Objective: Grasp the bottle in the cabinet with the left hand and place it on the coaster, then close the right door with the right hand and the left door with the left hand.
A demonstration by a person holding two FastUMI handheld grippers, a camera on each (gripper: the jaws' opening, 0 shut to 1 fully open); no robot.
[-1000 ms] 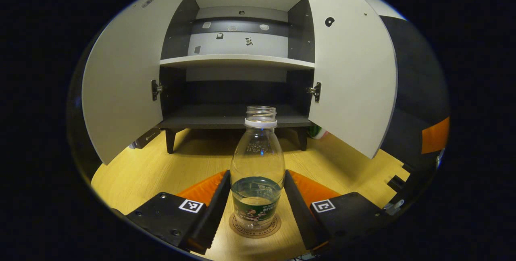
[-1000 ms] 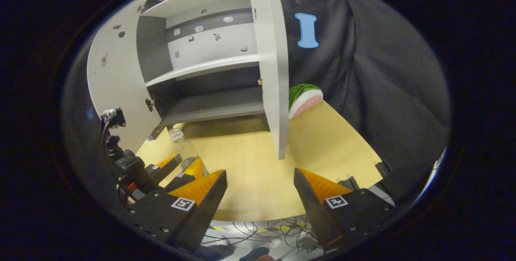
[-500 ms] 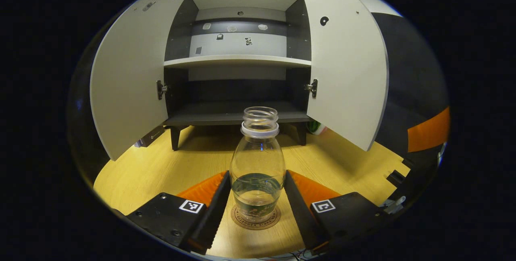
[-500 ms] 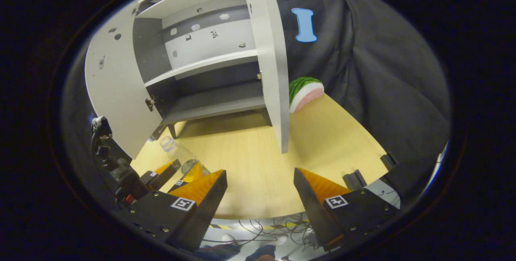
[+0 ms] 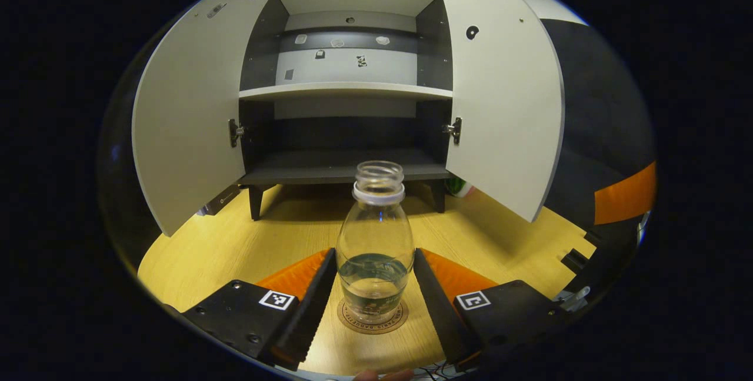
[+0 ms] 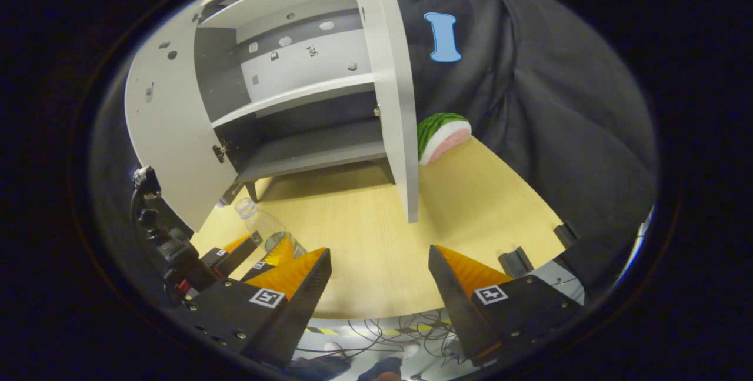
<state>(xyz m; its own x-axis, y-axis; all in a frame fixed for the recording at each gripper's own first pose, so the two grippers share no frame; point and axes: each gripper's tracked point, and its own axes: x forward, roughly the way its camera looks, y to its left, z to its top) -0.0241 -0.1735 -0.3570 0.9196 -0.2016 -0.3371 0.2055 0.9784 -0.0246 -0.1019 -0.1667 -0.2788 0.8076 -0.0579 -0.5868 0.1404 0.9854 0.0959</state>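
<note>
Looking along my left gripper (image 5: 375, 287), I see the bottle (image 5: 375, 240) standing upright on the coaster (image 5: 373, 317) at the bottom centre of the frame, so I judge the placing step about done. The jaws flank its lower body closely, but I cannot tell whether they press on it or have just let go; the clear plastic and dark label blur the contact lines. The bottle has no cap, which is likely why it is kept so level. Behind it, the cabinet (image 5: 347, 90) fills the upper half, with the left door (image 5: 188, 116) and right door (image 5: 506, 104) both swung wide, waiting to be closed. In the right gripper view, my right gripper (image 6: 379, 287) hangs over the desk (image 6: 470, 204) with jaws wide and empty, below the right door's edge, ready, I judge, to push it. A watermelon slice (image 6: 444, 134) sits partly hidden behind that door.
</note>
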